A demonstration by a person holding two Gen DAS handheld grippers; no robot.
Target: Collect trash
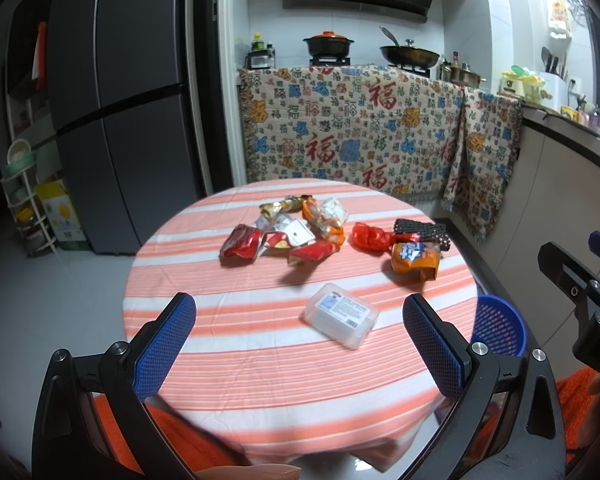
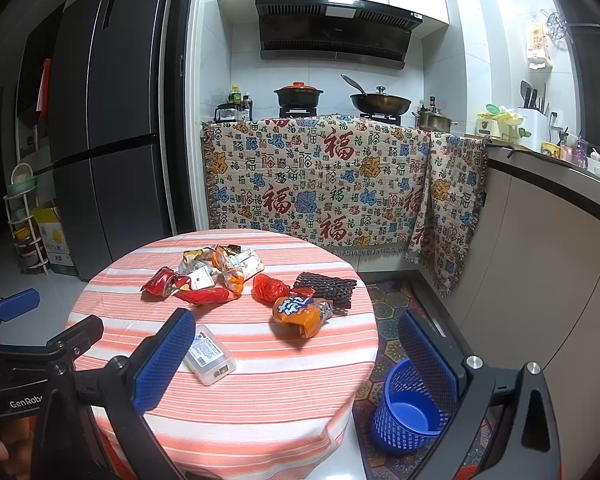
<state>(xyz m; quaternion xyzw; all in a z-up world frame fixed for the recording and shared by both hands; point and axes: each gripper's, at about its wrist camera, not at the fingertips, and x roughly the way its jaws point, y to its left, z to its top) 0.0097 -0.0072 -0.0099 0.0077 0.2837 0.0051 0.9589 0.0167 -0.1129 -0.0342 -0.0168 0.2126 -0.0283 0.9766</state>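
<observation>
Trash spread across the round table (image 2: 220,420), bin down on the floor.

Wrappers (image 2: 204,276) cluster at the far side, a snack bag (image 2: 302,314) right of them, a plastic box (image 2: 210,356) nearer (sitting alone); the basket (image 2: 408,412) stands beside the table's right edge.

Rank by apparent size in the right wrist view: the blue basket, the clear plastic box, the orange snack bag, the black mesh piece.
1. blue basket, clearly largest, though also nearest the camera.
2. orange snack bag, black mesh piece and clear plastic box look alike in size; the box lies nearer and is partly hidden by a gripper finger, so unranked.
</observation>
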